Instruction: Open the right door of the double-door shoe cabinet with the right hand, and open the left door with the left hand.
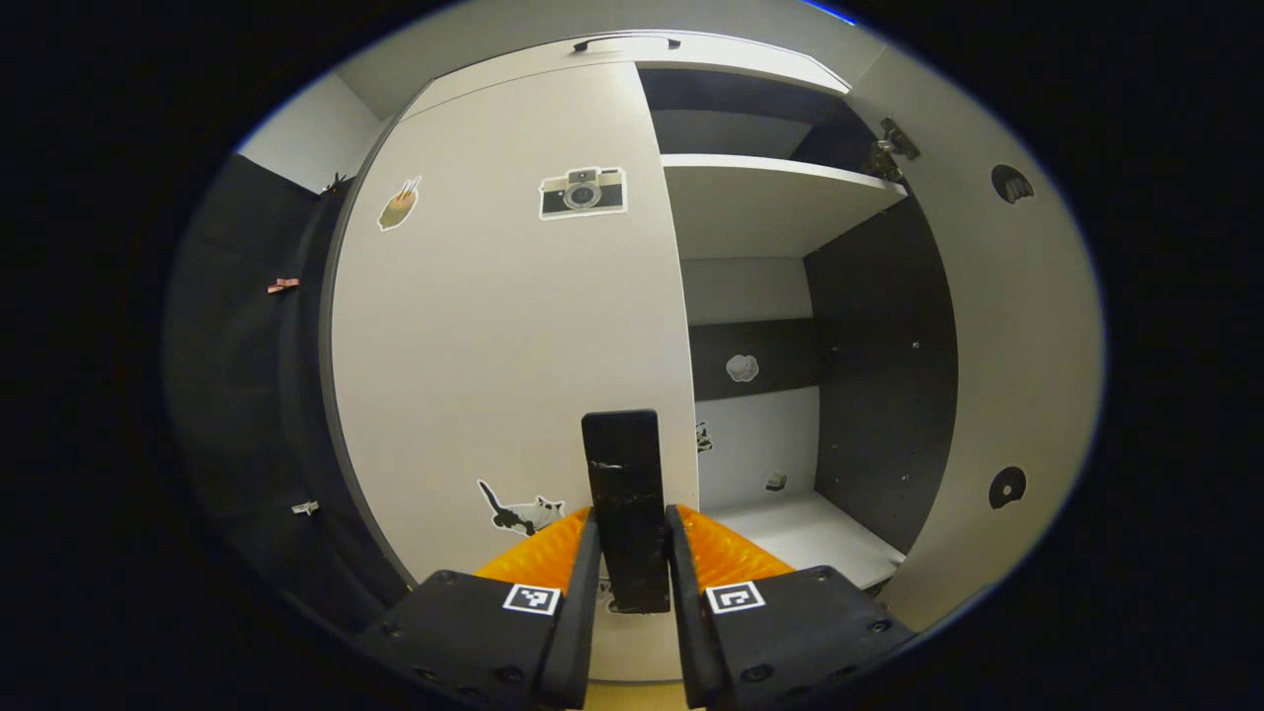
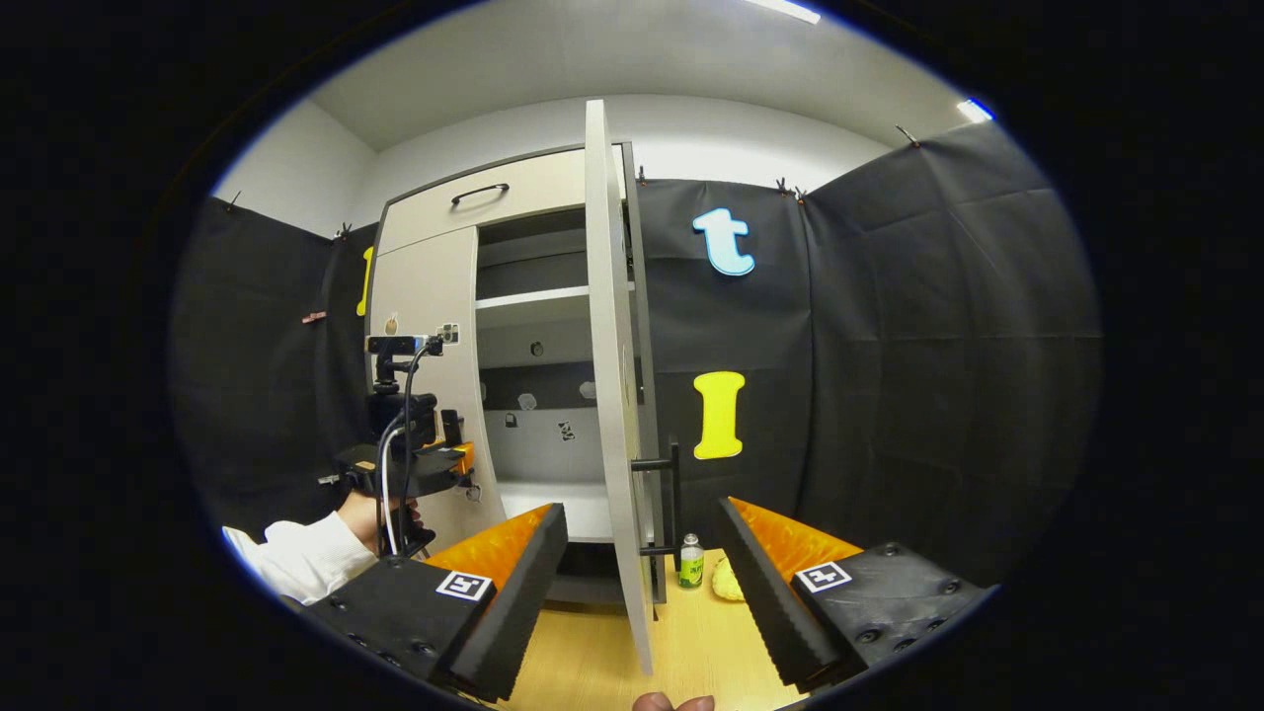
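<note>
Both fingers of the left claw clamp the left door's handle; right claw wide.

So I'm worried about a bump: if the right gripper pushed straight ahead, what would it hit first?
Probably the open right door: its edge stands between the open fingers of the right gripper, though depth is unclear.

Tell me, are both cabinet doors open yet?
Not yet. The right door already stands wide open, and the right hand-held gripper is open around its edge. The left hand-held gripper is clamped on the left door's handle. The left door still needs pulling open.
</note>
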{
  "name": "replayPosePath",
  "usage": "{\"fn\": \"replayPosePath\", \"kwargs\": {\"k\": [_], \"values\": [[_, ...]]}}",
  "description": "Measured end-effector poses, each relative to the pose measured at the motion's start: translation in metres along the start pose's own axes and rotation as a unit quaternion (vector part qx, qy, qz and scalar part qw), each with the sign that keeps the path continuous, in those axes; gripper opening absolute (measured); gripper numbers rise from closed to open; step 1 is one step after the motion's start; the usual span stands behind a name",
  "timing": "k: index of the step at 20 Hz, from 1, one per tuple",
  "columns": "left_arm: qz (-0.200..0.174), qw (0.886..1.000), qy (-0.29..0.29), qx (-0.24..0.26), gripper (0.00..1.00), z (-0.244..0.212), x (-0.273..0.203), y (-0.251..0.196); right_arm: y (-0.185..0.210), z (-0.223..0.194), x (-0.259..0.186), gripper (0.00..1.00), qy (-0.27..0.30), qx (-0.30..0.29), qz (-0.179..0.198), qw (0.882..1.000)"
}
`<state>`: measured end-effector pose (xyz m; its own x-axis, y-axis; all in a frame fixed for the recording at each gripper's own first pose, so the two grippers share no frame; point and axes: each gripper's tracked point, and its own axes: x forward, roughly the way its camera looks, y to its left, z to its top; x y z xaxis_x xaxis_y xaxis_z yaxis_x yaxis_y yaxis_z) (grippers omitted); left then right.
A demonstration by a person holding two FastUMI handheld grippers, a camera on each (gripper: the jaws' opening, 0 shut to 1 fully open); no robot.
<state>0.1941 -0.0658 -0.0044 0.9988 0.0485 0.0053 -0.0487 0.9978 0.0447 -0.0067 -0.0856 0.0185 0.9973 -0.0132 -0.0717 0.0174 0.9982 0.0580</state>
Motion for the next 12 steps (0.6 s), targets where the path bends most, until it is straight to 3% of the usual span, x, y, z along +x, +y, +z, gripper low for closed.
{"fn": "replayPosePath", "kwargs": {"k": [4, 9, 12], "values": [[0.007, 1.000, -0.008, -0.026, 0.36, 0.000, 0.001, 0.000, 0.003, -0.002, 0.002, 0.95, -0.005, 0.000, 0.008, 1.000], [0.042, 0.999, 0.022, -0.006, 0.36, -0.010, 0.010, 0.002, 0.000, -0.009, 0.007, 0.95, 0.004, 0.010, 0.016, 1.000], [0.041, 0.999, 0.014, -0.023, 0.35, -0.009, 0.008, 0.001, -0.006, -0.010, 0.006, 0.96, 0.005, 0.030, 0.022, 0.999]]}}
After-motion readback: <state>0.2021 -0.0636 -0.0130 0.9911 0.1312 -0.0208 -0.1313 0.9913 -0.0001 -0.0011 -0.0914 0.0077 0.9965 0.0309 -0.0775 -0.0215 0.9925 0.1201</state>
